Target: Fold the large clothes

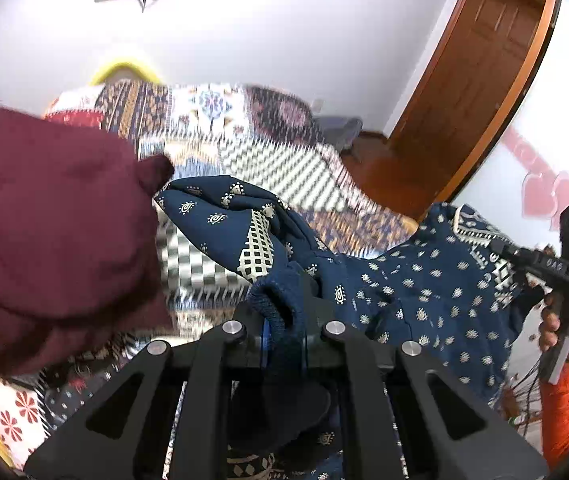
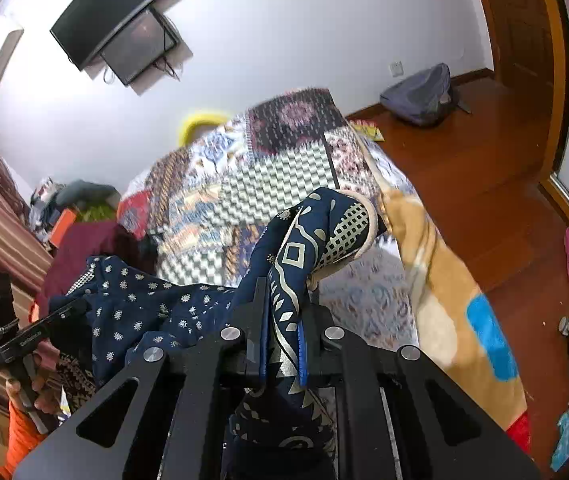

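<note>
Left wrist view: left tool (image 1: 284, 312) clamped on a hem of the navy dress (image 1: 416, 292), held up over the quilted bed (image 1: 276, 168); maroon cloth (image 1: 48, 240) hanging at left; right tool (image 1: 524, 258) at far right, gripping the dress's other end. Right wrist view: right tool (image 2: 284, 344) closed on a patterned dress (image 2: 156, 308) edge, fabric draped across to the left tool (image 2: 80, 306); bed (image 2: 276, 168) beyond, backpack (image 2: 420, 94) on the floor (image 2: 464, 184).
</note>
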Available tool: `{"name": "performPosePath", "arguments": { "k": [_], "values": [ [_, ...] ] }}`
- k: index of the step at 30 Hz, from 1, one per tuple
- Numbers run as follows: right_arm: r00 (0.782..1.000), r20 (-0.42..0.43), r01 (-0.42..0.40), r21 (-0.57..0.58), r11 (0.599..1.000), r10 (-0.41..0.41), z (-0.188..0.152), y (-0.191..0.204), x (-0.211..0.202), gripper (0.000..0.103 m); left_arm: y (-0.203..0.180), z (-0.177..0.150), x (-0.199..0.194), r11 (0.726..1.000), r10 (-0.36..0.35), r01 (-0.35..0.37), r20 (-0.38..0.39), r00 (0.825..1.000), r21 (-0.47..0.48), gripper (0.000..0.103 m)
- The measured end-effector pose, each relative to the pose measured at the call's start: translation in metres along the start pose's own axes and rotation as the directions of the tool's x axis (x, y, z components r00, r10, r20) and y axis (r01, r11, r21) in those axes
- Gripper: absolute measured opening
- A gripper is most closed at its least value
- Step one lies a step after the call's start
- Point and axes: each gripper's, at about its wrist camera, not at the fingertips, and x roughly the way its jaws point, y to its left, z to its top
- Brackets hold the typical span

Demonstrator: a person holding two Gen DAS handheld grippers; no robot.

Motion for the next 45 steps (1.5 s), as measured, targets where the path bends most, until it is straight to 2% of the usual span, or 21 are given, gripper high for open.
{"name": "performPosePath", "arguments": {
  "k": [6,11,15,19,22,24,27,30,34,38,45],
  "values": [
    [0.998,0.063,-0.009,-0.031,0.999,0.011,0.037,0.018,-0.002,0.009,0.008,0.032,-0.018,1.0,-0.004,0.005,0.059,0.998,-0.016,0.009],
    [0.998,0.06,0.022,-0.069,0.997,-0.018,0.061,0.025,0.019,0.009,0.01,0.049,-0.009,0.999,0.036,-0.036,0.088,0.995,-0.006,0.009],
    [0.998,0.015,0.069,-0.068,0.995,-0.068,0.067,0.015,0.054,0.009,0.015,0.056,0.022,0.994,0.107,-0.109,0.056,0.993,0.026,0.009],
    [0.992,-0.061,0.106,-0.025,0.994,-0.108,0.062,-0.008,0.094,0.009,0.025,0.054,0.065,0.985,0.164,-0.163,-0.011,0.986,0.058,0.009],
    [0.979,-0.119,0.163,-0.017,0.987,-0.164,0.054,-0.026,0.119,0.009,0.033,0.05,0.089,0.972,0.228,-0.225,-0.034,0.973,0.073,0.009],
    [0.969,-0.145,0.197,-0.022,0.98,-0.198,0.049,-0.037,0.131,0.009,0.037,0.049,0.096,0.947,0.31,-0.308,0.0,0.951,0.096,0.009],
    [0.955,-0.167,0.24,-0.043,0.97,-0.244,0.044,-0.049,0.137,0.012,0.043,0.048,0.1,0.949,0.301,-0.298,-0.009,0.954,0.104,0.009],
    [0.951,-0.184,0.245,-0.03,0.969,-0.247,0.045,-0.057,0.13,0.013,0.039,0.044,0.098,0.941,0.317,-0.313,-0.013,0.948,0.131,0.009],
    [0.94,-0.18,0.293,-0.006,0.956,-0.289,0.051,-0.062,0.109,0.014,0.031,0.037,0.093,0.945,0.303,-0.294,-0.042,0.952,0.14,0.009],
    [0.948,-0.158,0.28,0.006,0.96,-0.275,0.053,-0.058,0.078,0.015,0.024,0.032,0.082,0.952,0.288,-0.279,-0.057,0.956,0.129,0.009],
    [0.954,-0.044,0.286,-0.143,0.947,-0.295,0.038,-0.015,0.014,0.017,0.013,0.023,0.043,0.951,0.29,-0.284,-0.031,0.957,0.119,0.01]
  ]
}}
